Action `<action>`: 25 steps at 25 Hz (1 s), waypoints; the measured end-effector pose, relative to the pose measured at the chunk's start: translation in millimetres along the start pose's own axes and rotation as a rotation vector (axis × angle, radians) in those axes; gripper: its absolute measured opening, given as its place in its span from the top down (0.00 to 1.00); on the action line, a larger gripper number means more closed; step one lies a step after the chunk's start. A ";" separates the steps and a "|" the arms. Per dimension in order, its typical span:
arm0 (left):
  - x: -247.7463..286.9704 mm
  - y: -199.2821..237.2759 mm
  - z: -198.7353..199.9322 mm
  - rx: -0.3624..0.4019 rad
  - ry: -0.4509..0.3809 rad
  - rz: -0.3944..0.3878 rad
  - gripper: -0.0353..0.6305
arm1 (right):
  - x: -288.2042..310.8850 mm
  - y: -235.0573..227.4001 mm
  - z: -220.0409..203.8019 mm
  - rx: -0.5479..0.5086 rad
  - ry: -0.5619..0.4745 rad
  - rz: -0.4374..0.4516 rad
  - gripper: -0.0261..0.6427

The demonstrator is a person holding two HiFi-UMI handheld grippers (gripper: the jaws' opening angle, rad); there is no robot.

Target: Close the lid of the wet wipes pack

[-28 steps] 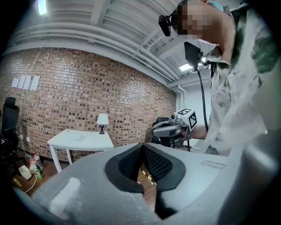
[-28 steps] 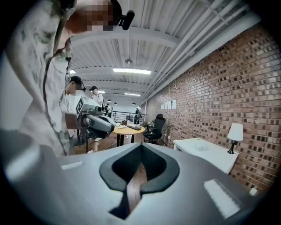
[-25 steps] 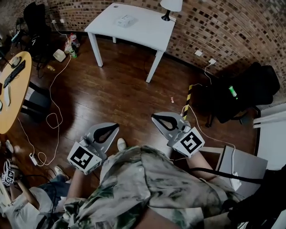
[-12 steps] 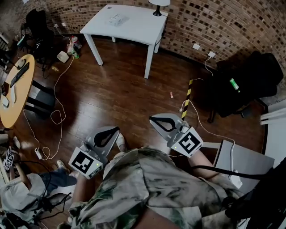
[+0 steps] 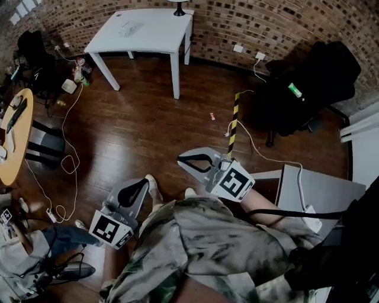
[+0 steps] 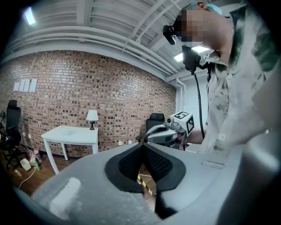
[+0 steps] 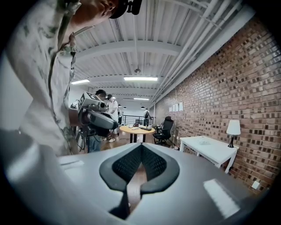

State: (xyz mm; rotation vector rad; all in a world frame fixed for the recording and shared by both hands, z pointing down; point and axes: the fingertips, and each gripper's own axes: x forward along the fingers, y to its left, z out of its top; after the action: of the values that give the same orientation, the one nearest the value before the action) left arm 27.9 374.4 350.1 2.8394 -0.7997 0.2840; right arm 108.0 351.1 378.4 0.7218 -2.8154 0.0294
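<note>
The wet wipes pack (image 5: 129, 26) is a small pale packet lying on the white table (image 5: 157, 35) far across the room; its lid cannot be made out at this distance. It also shows as a faint pale shape (image 7: 204, 140) on that table in the right gripper view. My left gripper (image 5: 146, 180) is held low over the wooden floor, jaws shut and empty. My right gripper (image 5: 180, 161) is beside it, shut and empty too. Both are far from the table. In the gripper views the left gripper (image 6: 142, 145) and the right gripper (image 7: 141, 146) show their pads pressed together.
A lamp (image 5: 179, 7) stands at the table's far corner by the brick wall. A round wooden table (image 5: 13, 133) and a black chair (image 5: 32, 47) are at the left, a black office chair (image 5: 314, 74) at the right. Cables (image 5: 68, 160) and a yellow-black strip (image 5: 234, 118) lie on the floor.
The view has swung: the white table slid left in the picture. Both grippers sit lower and further left, still shut and empty.
</note>
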 end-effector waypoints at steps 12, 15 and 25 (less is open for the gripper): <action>13.4 -35.3 7.4 0.005 -0.017 -0.062 0.94 | -29.5 16.2 10.6 -0.024 -0.020 -0.001 0.96; 15.1 -37.3 9.6 0.016 -0.022 -0.079 0.94 | -32.2 16.0 11.4 -0.045 -0.025 -0.012 0.96; 16.2 -50.2 7.4 0.034 -0.033 -0.078 0.94 | -48.0 23.2 13.3 -0.066 -0.036 -0.031 0.96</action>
State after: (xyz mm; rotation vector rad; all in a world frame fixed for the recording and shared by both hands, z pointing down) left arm 69.0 406.9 340.6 2.9062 -0.6947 0.2435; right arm 134.9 393.1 355.3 0.7584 -2.8242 -0.0822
